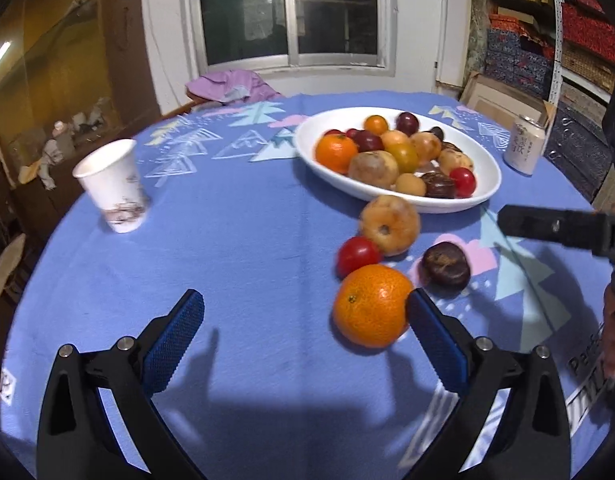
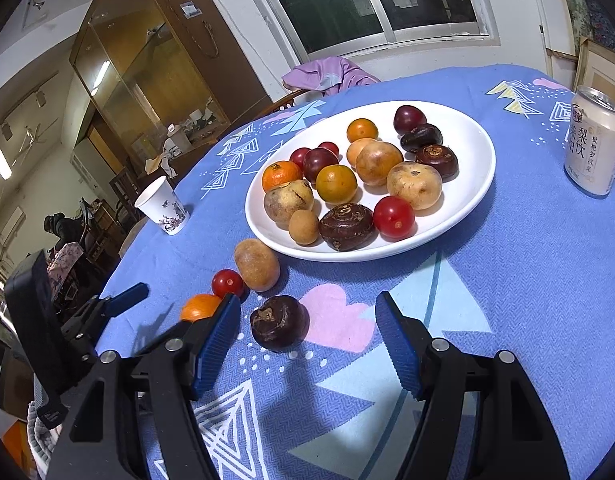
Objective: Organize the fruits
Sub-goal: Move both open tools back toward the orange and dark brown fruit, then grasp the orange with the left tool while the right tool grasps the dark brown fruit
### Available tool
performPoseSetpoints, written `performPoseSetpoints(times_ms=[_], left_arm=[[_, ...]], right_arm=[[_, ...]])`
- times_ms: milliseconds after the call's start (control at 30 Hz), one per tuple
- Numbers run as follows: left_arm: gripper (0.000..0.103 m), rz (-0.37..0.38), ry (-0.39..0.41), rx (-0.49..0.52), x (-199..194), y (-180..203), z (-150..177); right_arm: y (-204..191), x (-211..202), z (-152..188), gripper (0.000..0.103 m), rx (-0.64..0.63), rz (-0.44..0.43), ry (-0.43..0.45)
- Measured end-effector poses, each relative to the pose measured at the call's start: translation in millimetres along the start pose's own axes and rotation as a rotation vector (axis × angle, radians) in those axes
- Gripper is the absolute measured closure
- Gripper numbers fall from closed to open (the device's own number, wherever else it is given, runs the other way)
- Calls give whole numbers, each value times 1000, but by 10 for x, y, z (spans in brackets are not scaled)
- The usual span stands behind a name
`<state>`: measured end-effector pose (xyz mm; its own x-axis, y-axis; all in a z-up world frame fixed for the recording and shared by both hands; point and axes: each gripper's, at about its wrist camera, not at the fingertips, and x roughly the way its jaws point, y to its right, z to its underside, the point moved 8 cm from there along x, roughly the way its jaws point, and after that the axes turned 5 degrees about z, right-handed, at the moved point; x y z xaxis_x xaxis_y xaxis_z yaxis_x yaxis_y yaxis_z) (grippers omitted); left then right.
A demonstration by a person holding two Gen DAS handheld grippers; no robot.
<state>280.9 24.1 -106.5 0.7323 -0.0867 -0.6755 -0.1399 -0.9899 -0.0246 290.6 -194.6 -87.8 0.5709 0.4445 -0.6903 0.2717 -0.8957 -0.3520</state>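
Note:
A white oval plate [image 2: 463,136] holds several fruits. Four more lie on the blue tablecloth in front of it: an orange [image 1: 369,306], a red tomato [image 1: 357,255], a tan round fruit [image 1: 389,224] and a dark brown fruit [image 2: 279,328]. My left gripper [image 1: 305,300] is open, with the orange just inside its right finger [image 1: 435,340]. My right gripper [image 2: 307,302] is open too. The dark fruit sits between its pads, nearer the left one [image 2: 217,344], and is not squeezed. In the left wrist view, the right gripper's black body [image 1: 555,228] reaches in from the right.
A paper cup [image 1: 115,188] stands at the left of the table and a drink can [image 2: 593,144] at the far right. A purple cloth [image 1: 231,84] drapes a chair behind the table. A person's hand [image 1: 613,328] shows at the right edge.

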Motion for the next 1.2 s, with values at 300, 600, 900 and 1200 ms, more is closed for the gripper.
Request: performPoseSetpoints(times_ms=[300,600,900,1200], left_arm=[[4,40,38,-4,-238,-45,128],[4,114,-37,-58,-154,-83,255],[4,111,-40,-104,-107,-192,226],[4,58,-71,-92,48,-230,174]], right_arm=[[-123,51,68,32,-60,-4,-22],[-176,89,131,32,-89,3,-40],[-268,135,204,32,-125,1,-58],[-435,276,326,33,-278,90,-54]])
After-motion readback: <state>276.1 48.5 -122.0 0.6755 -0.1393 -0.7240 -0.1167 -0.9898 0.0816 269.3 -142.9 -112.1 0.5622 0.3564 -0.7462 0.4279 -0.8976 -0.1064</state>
